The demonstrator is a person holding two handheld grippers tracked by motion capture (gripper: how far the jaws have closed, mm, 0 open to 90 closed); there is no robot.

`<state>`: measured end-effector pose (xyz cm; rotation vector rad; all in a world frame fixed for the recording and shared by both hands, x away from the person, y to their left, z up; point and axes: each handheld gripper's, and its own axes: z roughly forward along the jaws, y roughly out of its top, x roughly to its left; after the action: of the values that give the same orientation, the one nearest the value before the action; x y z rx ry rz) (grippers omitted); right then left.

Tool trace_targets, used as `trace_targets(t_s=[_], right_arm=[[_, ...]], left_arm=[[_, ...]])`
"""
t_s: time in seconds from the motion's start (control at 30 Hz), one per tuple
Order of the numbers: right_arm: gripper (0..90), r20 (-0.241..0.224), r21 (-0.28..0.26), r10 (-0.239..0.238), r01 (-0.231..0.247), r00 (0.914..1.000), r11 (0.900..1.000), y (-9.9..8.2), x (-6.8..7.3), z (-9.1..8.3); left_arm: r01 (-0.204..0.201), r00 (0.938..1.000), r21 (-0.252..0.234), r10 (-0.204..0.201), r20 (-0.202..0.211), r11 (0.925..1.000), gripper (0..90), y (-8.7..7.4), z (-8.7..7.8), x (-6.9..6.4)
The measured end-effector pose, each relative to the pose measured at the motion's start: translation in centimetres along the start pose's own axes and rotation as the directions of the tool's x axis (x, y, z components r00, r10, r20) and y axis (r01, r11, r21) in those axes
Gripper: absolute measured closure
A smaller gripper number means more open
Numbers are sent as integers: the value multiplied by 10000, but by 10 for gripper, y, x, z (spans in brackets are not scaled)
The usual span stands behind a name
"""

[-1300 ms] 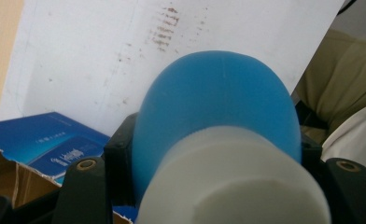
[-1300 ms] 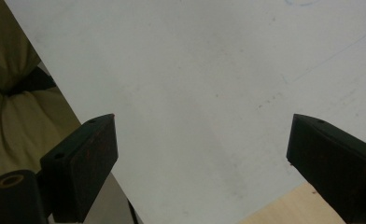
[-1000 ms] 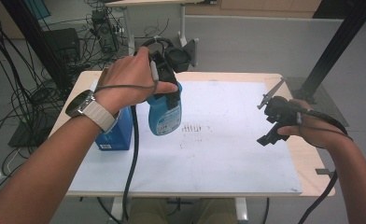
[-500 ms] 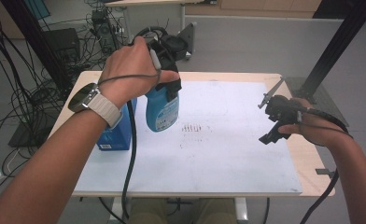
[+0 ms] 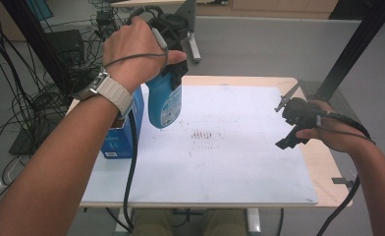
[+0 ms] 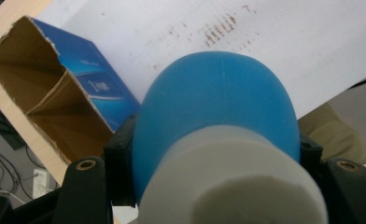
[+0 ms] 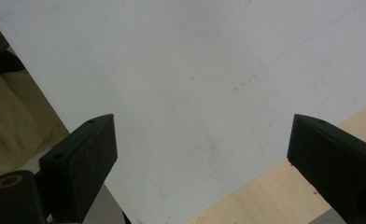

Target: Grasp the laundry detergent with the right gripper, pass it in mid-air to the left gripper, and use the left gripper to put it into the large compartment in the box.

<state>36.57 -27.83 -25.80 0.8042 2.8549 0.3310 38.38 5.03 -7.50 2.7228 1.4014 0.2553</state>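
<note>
A blue bottle (image 5: 163, 105) with a white cap (image 6: 232, 182) hangs above the back left of the white sheet (image 5: 230, 162). My left gripper (image 5: 173, 73) is shut on its neck from above, a black jaw pressed to each side of it in the left gripper view. Beside it on the table stands a blue cardboard box (image 5: 126, 132) whose open top (image 6: 55, 98) shows two bare compartments. My right gripper (image 5: 285, 124) hovers by the sheet's right edge, open, with nothing between its jaws (image 7: 200, 135).
Dark smudged marks (image 5: 203, 134) sit mid-sheet. The wooden table (image 5: 323, 162) shows as a strip along the right, with a small metal clip (image 5: 340, 181) on it. Cables and black gear (image 5: 33, 88) crowd the floor at left. A black post (image 5: 357, 44) slants at back right.
My left hand has risen with the blue bottle, carrying it higher above the sheet and slightly leftward. The right gripper has kept still.
</note>
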Motion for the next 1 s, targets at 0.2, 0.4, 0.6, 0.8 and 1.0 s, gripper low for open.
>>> trace_targets(t_s=[0.2,0.4,0.6,0.8,1.0], right_arm=[[86,116,-5,25,-25,9999,10000,2,-3,0],[88,151,-13,-57,57,9999,10000,7,-5,4],[88,141,24,-140,139,9998,9999,11,-8,7],[88,216,102,-187,185,9996,9998,15,-10,7],[88,275,42,-185,184,9995,9998,15,-12,5]], left_arm=[[637,9979,182,-635,-98,9978,377,1,-6,11],[1404,9901,94,-1404,2,9900,377,1,-10,26],[1974,9803,108,-1975,46,9803,377,-1,-13,38],[2404,9705,129,-2406,180,9706,377,-5,-16,49],[2832,9589,227,-2835,121,9588,376,-9,-22,59]])
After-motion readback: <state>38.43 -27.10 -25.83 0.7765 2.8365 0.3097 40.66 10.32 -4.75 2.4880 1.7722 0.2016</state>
